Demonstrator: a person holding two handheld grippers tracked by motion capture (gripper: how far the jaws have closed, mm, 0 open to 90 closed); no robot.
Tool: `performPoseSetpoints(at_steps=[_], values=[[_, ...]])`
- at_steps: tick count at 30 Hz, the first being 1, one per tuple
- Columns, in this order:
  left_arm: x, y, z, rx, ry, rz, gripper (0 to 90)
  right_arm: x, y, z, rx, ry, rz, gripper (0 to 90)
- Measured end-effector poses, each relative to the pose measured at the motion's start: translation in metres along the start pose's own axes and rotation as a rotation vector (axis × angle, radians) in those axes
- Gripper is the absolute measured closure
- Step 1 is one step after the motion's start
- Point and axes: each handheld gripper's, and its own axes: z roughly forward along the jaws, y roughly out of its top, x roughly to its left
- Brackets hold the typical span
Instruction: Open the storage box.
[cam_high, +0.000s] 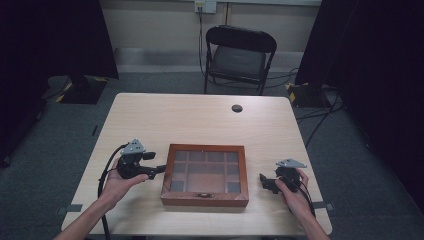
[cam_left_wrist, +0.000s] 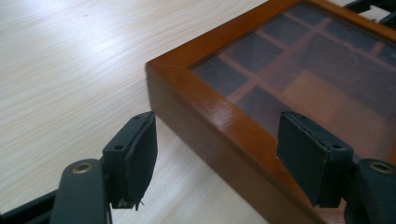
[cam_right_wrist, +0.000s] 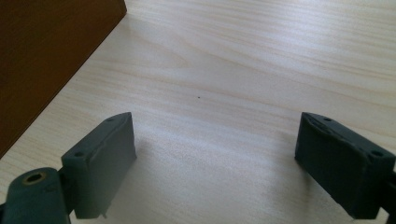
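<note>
A: Starting at the left, what was the left gripper doing?

B: It sat in the person's left hand, jaws spread wide and pointing toward the left side of the wooden box. In the left gripper view the jaws straddled the box's near corner: one pad hung over the bare table, the other over the glass lid. Neither pad pressed on anything, so nothing was gripped.

A: And the box itself?

B: It lay flat in the middle of the table, toward the person's edge, lid closed (dark compartments showed through the glass), with a small metal clasp on the front wall.

A: The right side?

B: The right gripper rested low by the table, just beside the box's right wall, held by the right hand. Its jaws stood wide apart with only bare tabletop between them; the box wall showed off to one side, apart from the pads.
</note>
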Motion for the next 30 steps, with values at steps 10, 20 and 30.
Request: performPoseSetpoints(at_steps=[10,20,30], values=[[-0.029,0.015,-0.002,-0.020,-0.126,0.036,36.1,0.000,0.000,0.000,0.000,0.001,-0.001,11.7],[-0.055,0.024,0.004,-0.024,-0.228,0.067,42.2,0.000,0.000,0.000,0.000,0.001,-0.002,11.7],[-0.080,0.038,0.022,0.010,-0.303,0.110,52.4,0.000,0.000,0.000,-0.001,0.002,-0.002,11.7]])
